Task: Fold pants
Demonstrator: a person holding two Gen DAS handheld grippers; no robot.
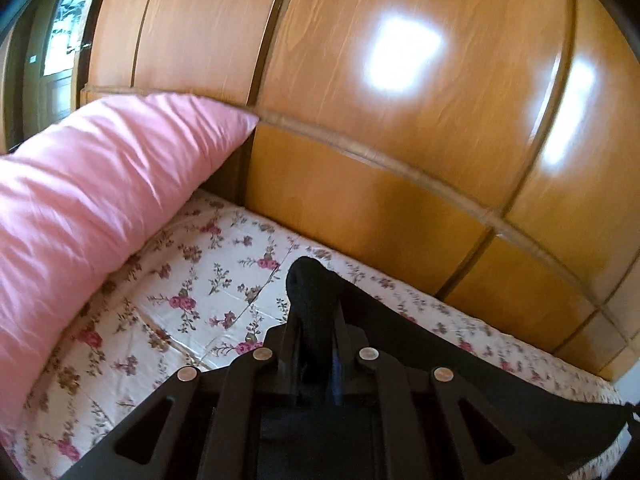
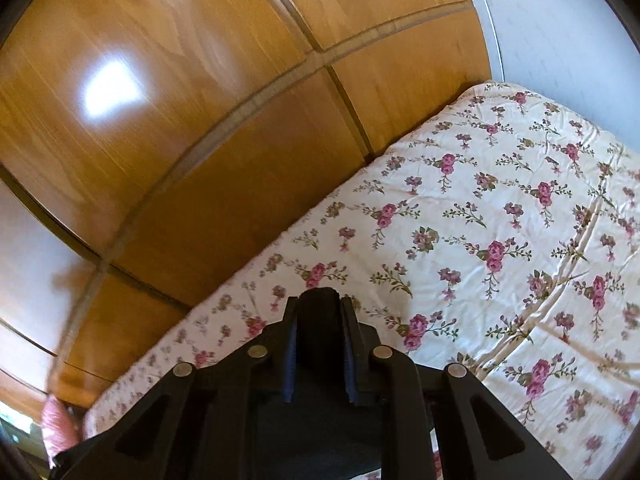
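The pants are black fabric. In the left wrist view my left gripper (image 1: 314, 308) is shut on a bunched edge of the black pants (image 1: 400, 340), which stretch taut to the right and hang above the bed. In the right wrist view my right gripper (image 2: 319, 312) is shut on another part of the black pants (image 2: 318, 340), whose fabric fills the gap between the fingers and bulges past the tips. Both grippers are lifted above the floral bedspread. The rest of the pants hangs below, hidden by the gripper bodies.
A bed with a cream floral bedspread (image 2: 500, 220) lies below, also seen in the left wrist view (image 1: 200, 280). A pink pillow (image 1: 88, 200) lies at its left end. Glossy wooden wardrobe doors (image 1: 400, 80) stand right behind the bed. A white wall (image 2: 560, 20) is at the far right.
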